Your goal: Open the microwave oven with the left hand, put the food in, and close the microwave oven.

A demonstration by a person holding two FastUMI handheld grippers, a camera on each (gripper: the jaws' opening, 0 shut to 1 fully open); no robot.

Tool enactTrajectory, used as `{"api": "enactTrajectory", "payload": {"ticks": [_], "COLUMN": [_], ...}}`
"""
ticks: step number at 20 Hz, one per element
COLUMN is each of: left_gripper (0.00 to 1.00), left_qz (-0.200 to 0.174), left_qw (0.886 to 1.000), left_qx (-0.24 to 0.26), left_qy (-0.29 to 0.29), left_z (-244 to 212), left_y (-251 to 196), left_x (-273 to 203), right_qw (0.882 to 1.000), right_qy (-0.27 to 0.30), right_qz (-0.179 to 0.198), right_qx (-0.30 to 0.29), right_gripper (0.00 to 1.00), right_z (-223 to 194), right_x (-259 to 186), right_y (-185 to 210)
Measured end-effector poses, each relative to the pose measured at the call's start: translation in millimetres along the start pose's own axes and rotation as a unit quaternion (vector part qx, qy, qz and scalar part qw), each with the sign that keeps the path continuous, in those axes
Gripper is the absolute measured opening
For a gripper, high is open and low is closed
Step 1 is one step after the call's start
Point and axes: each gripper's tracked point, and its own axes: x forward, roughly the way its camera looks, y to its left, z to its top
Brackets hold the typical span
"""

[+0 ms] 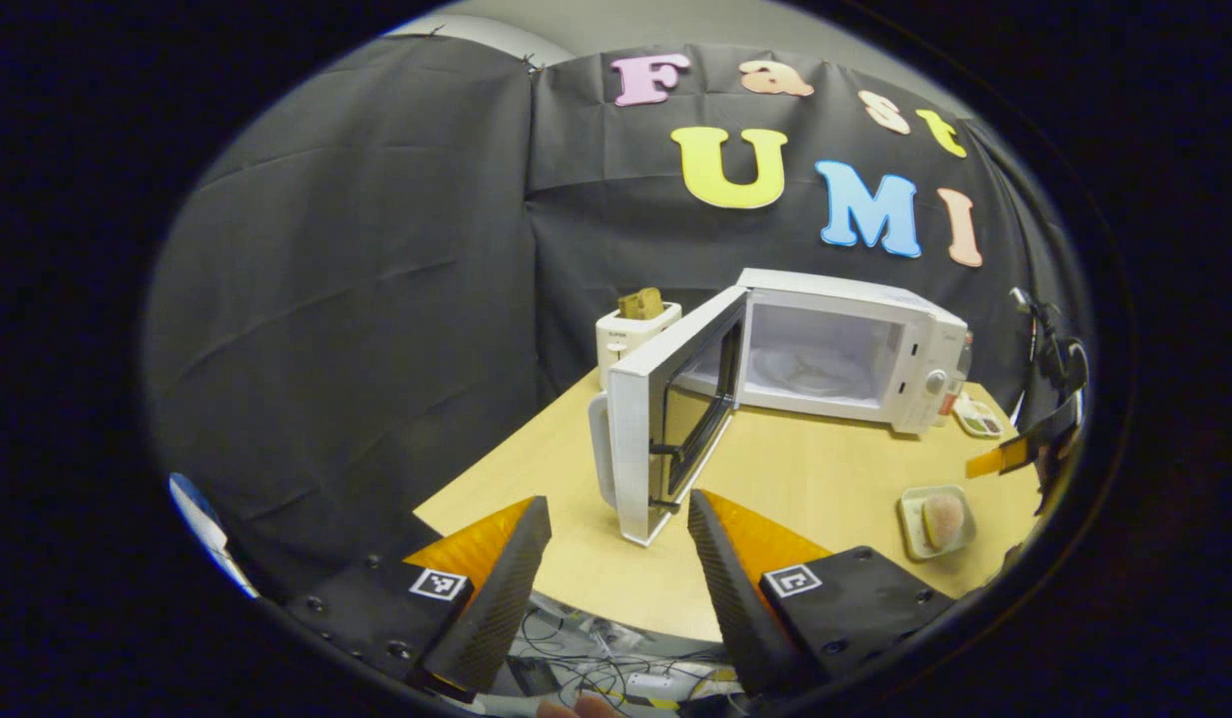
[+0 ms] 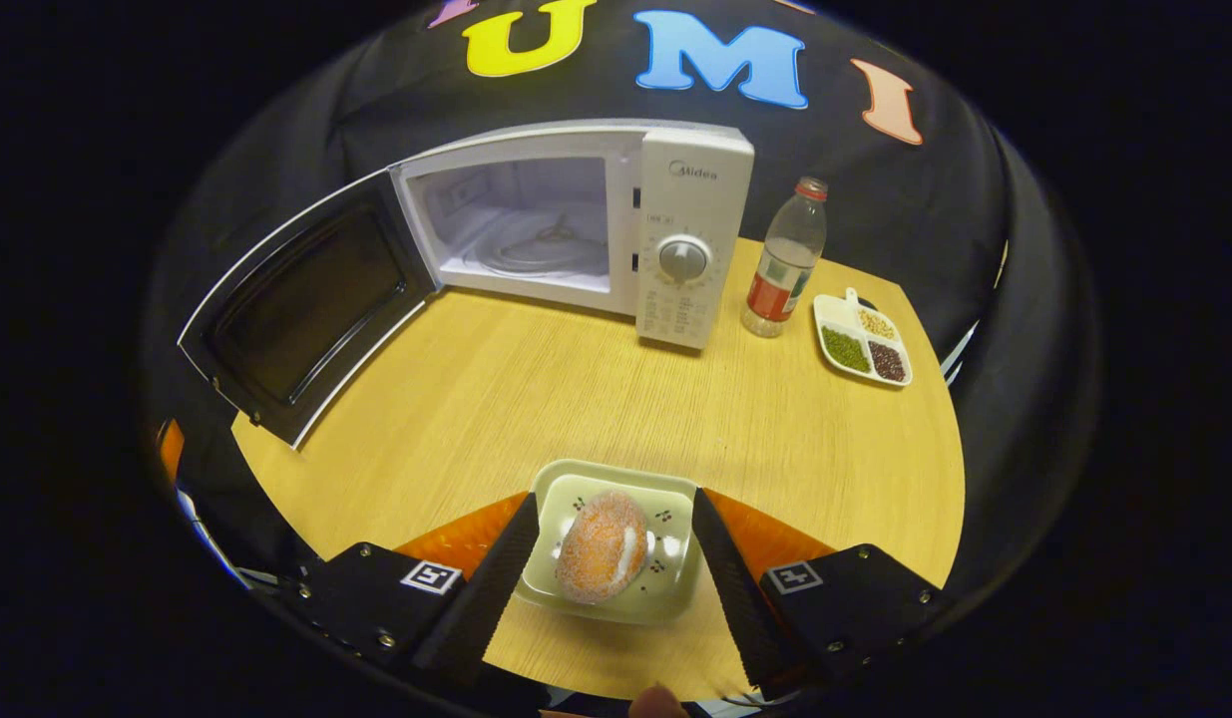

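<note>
The white microwave (image 2: pixel 690 199) stands at the back of the wooden table (image 2: pixel 576 399). Its door (image 2: pixel 306 299) is swung wide open to the left, and the cavity with its turntable (image 2: pixel 541 244) holds nothing. A sugared bun (image 2: pixel 601 546) lies on a small square plate (image 2: pixel 665 588) near the front edge. My right gripper (image 2: pixel 614 497) is open, one finger on each side of the plate. My left gripper (image 1: pixel 617 501) is open and holds nothing. It hangs at the table's near edge, a little short of the door (image 1: pixel 635 419). The bun and plate (image 1: pixel 915 534) lie to its right.
A white toaster (image 1: pixel 635 324) with bread in it stands behind the open door. A plastic bottle (image 2: pixel 783 264) and a divided dish of beans (image 2: pixel 865 339) sit to the right of the microwave. Cables (image 1: pixel 616 668) hang below the table's near edge.
</note>
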Motion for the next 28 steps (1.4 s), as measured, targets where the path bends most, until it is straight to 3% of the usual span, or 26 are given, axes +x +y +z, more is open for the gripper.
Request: {"api": "enactTrajectory", "payload": {"ticks": [2,4,5,12,16,20,23,27,28], "left_gripper": [1.0,0.96,0.99,1.0,0.99,1.0,1.0,0.95,0.99], "left_qz": [0.031,0.046,0.052,0.082,0.07,0.049,0.011,-0.034,-0.036], "left_qw": [0.999,0.999,0.999,0.996,0.997,0.997,0.997,0.994,0.993], "left_qx": [-0.005,-0.006,-0.001,-0.017,-0.033,-0.048,-0.056,-0.051,-0.052], "left_qy": [-0.002,0.006,0.009,0.006,-0.007,-0.037,-0.047,-0.089,-0.101], "left_z": [1.3,1.4,-2.3,0.8,-2.0,5.5,-0.2,30.0,43.1], "left_y": [-7.2,-23.7,-33.1,-53.2,-46.8,-22.7,-10.3,16.2,27.9], "left_x": [-39.4,-75.6,-91.9,-157.6,-163.1,-168.6,-156.5,-134.7,-128.5], "right_qw": [1.0,0.999,0.998,0.998,0.997,0.998,1.0,0.999,0.999], "right_qy": [0.023,0.043,0.049,0.05,0.063,0.056,0.028,-0.014,-0.023], "right_qz": [0.016,0.026,0.029,0.016,0.025,0.011,0.004,-0.005,-0.004], "right_qx": [0.011,0.019,0.022,-0.015,-0.031,-0.014,0.012,0.035,0.043], "right_gripper": [0.98,0.98,0.98,1.0,0.75,0.71,0.71,0.71,0.71], "right_z": [-18.4,-33.6,-38.8,-55.7,-63.2,-57.6,-38.0,-5.4,2.8], "right_x": [16.2,31.9,38.0,62.3,55.8,37.8,12.3,-26.5,-38.2], "right_y": [7.7,12.6,13.2,3.2,7.1,11.3,22.9,33.4,36.9]}}
